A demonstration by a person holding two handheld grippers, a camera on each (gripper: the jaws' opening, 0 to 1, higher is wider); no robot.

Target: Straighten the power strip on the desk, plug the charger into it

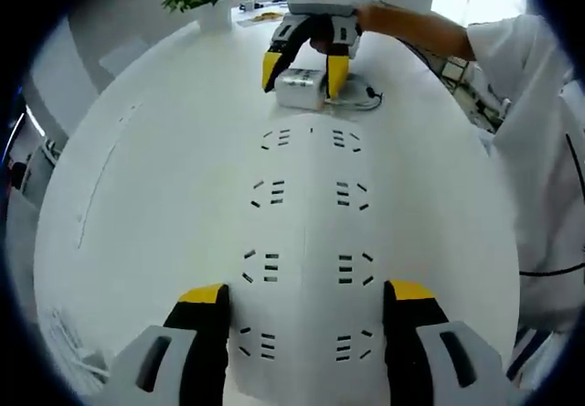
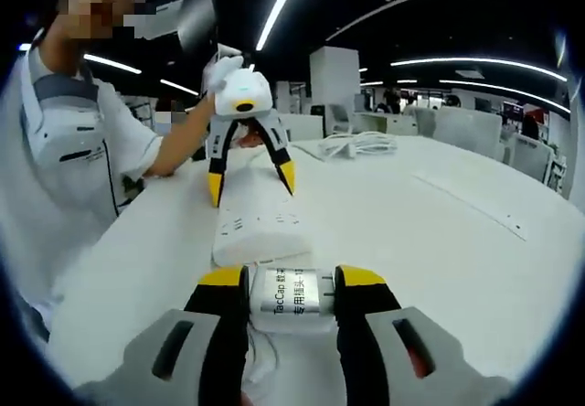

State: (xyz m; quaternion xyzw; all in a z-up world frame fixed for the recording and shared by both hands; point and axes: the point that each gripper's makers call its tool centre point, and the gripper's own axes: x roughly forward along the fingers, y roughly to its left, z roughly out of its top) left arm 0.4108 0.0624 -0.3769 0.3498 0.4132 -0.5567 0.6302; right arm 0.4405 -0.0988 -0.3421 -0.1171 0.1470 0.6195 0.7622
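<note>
Left gripper view showed the long white plastic power strip lying flat on the white desk, running toward 12 o'clock. The left gripper stood with jaws apart, straddling the strip's near end. At 12 o'clock, the right gripper was clamped on the small white boxy charger at the strip's far end.

Right gripper view showed the charger pinched between yellow-tipped jaws.

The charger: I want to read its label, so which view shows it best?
The right gripper view: the charger sits close up between that gripper's jaws, its printed label facing the camera. In the left gripper view the charger is small and far off, beyond the power strip, label unreadable.
</note>
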